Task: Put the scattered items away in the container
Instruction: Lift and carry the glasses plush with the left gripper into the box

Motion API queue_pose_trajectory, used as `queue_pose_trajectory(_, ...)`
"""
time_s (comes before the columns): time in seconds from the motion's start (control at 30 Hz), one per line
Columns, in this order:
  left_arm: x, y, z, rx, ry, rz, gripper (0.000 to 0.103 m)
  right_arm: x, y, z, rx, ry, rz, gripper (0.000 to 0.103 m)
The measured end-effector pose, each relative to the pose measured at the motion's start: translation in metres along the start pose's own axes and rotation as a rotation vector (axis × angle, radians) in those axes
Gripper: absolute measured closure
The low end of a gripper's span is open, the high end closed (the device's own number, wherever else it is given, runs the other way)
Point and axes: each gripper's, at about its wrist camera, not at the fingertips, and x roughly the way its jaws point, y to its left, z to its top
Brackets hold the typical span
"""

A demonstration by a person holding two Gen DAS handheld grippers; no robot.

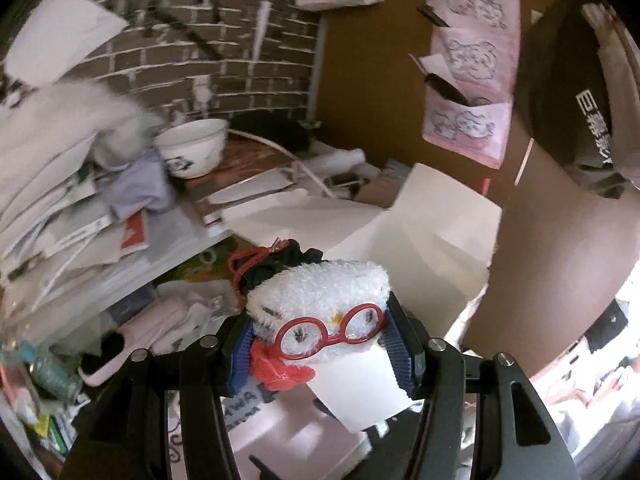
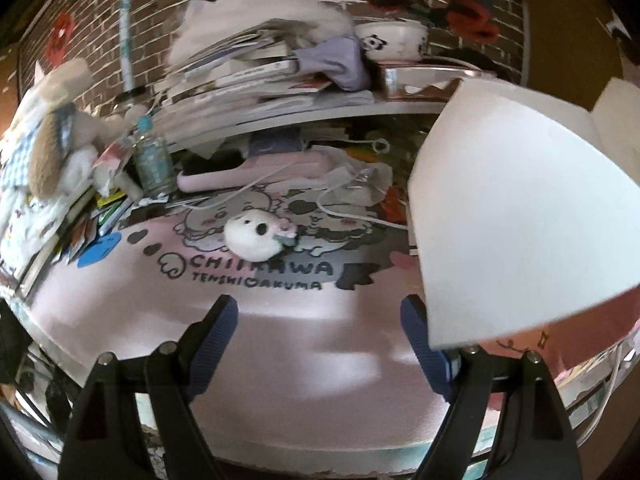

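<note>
The counter (image 2: pixel 280 340) is lying under a pink mat printed with cartoon figures, and it is filling the lower half of the right wrist view. The white box (image 2: pixel 516 216), the container, is standing open at about 2 o'clock in that view, its near wall rising just beside the right finger; in the left wrist view the same white box (image 1: pixel 436 236) is sitting at about 1 o'clock, behind the held toy. The left gripper (image 1: pixel 320 342) is clamping the white plush toy (image 1: pixel 320 300), the one wearing red glasses, with its jaws pressing on both sides; a white paper tag is hanging below the toy, and a red cord is sticking out at its 10 o'clock. The right gripper (image 2: pixel 320 344) is hovering above the mat with its jaws spread wide and holding nothing. A small white plush (image 2: pixel 252 238) with a flower is lying on the mat at about 12 o'clock from these jaws, well apart from them. A white bowl (image 2: pixel 390 40) is standing on the shelf farther back.
</note>
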Motion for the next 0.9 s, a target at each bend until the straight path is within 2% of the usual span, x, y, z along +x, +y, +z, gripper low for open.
queue_pose_trajectory(0.23, 0.018, -0.026, 0.014, 0.044, 0.067, -0.028, 0.051, 0.004, -0.01, 0.0, 0.031, 0.007, 0.012, 0.021)
queue_pose_trajectory(0.5, 0.057, -0.043, 0.021, 0.057, 0.17, -0.045, 0.051, 0.003, -0.012, -0.001, 0.035, 0.007, 0.035, 0.021)
queue_pose_trajectory(0.9, 0.108, -0.052, 0.027, 0.018, 0.342, -0.059, 0.051, 0.007, -0.017, -0.003, 0.039, 0.024, 0.073, 0.021)
